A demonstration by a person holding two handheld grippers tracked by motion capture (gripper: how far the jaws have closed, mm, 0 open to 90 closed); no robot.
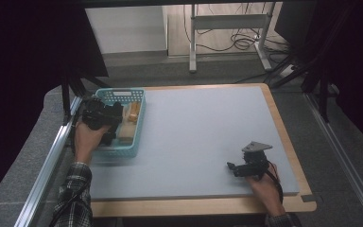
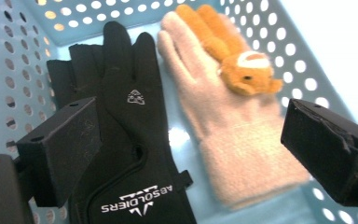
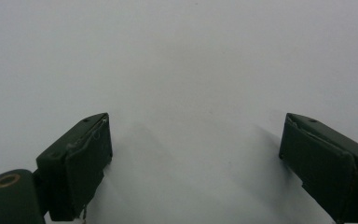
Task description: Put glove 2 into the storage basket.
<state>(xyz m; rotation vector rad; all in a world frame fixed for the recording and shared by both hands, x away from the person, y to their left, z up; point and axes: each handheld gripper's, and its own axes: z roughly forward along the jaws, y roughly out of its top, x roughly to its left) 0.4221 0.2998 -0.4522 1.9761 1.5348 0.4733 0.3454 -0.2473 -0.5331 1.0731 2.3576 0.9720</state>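
In the left gripper view, the left gripper [image 2: 186, 154] hangs over the turquoise basket [image 2: 14, 70], jaws spread wide and gripping nothing. The black glove [image 2: 126, 140] lies flat on the basket floor in the lower left of the frame, beside the left jaw — just right of it lies the beige glove [image 2: 223, 121], an orange plush toy [image 2: 235, 56] on its fingers. In the high view, the right gripper [image 1: 230, 166] rests at lower right on the worktop [image 1: 203, 132] — open, empty, well apart from the basket.
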